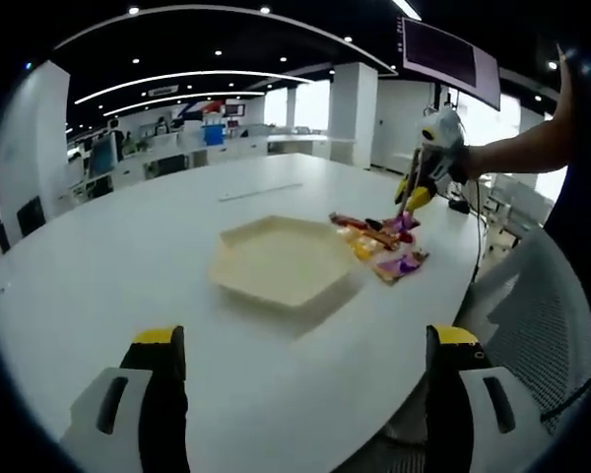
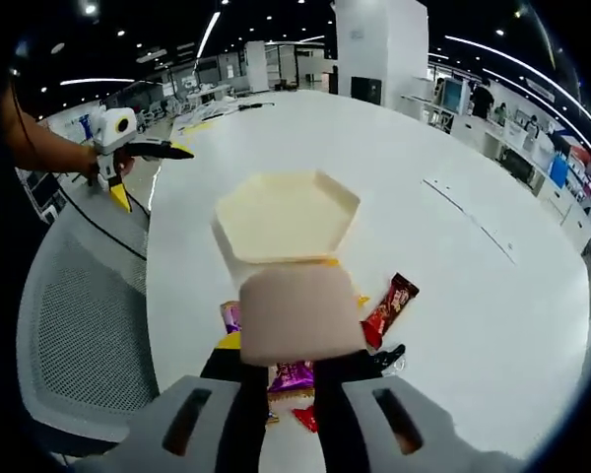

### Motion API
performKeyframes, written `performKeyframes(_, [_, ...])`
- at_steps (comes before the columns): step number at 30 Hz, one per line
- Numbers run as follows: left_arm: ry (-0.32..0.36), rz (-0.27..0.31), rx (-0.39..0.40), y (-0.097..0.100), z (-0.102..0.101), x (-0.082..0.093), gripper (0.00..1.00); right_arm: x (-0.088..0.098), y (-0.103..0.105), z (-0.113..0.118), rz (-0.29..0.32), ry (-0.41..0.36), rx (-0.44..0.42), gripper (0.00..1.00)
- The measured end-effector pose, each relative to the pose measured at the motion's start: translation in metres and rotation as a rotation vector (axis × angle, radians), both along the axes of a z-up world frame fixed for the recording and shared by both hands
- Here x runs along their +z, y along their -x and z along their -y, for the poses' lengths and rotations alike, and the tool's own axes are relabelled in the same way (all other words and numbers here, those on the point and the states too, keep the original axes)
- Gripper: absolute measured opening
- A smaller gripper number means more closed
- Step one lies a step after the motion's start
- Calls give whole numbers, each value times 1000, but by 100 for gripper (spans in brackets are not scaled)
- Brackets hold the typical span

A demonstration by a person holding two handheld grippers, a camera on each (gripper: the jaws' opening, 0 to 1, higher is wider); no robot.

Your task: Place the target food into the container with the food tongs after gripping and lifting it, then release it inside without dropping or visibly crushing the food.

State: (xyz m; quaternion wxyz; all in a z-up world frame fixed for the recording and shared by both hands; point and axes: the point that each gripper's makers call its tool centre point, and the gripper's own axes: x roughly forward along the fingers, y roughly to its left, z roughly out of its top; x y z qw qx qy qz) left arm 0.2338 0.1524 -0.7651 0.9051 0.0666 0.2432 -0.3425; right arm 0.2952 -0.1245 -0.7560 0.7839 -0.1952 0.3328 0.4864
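Snack packets [image 1: 379, 241] are lying in a loose cluster on the white table [image 1: 128, 246], just off the right side of the hexagonal tray [image 1: 238, 274]; they are not yet in it.

Starting at the left of the left gripper view, the left gripper [image 1: 305, 340] is hovering at the near edge of the table with its jaws standing wide apart and gripping nothing. Ahead of it, in the middle, the tray is sitting flat with nothing in it. Right of the tray the packets are spreading out: orange and red ones nearer the tray, a purple one [image 1: 404, 263] nearer the table's edge. Farthest right, the right gripper [image 1: 414, 192] is reaching down over the cluster from a person's hand, beside a mesh chair [image 1: 532, 305].

In the right gripper view its jaws are standing narrow, closing on what I take to be the food tongs [image 2: 300, 315], whose pale flat head is covering part of the pile. The red packet [image 2: 389, 305] is lying just right of that head, its long axis running toward the tray; a purple one is peeking out beneath.

The right gripper is by far the nearer to the food. The tray is lying straight beyond the pile along the tongs' line, so the carry is looking like a short lift forward.
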Motion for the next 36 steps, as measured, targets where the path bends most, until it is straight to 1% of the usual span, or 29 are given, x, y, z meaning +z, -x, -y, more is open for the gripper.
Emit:
performKeyframes(4, [-10, 9, -21, 2, 3, 0, 99, 5, -1, 3, 6, 20, 0, 16])
performKeyframes(8, [-15, -2, -24, 3, 2, -2, 99, 13, -5, 7, 11, 31, -9, 16])
performKeyframes(16, [-12, -5, -25, 3, 3, -3, 99, 49, -23, 12, 48, 22, -4, 16])
performKeyframes(25, [-10, -4, -22, 3, 3, -3, 99, 79, -40, 13, 83, 32, 38, 16])
performKeyframes(29, [-10, -4, -21, 4, 3, -2, 99, 85, -45, 14, 88, 29, 40, 16])
performKeyframes(34, [-12, -3, -21, 4, 3, -2, 99, 81, -47, 9, 89, 36, 54, 16])
performKeyframes(36, [-3, -8, -23, 4, 4, -2, 99, 79, -49, 6, 89, 37, 58, 15])
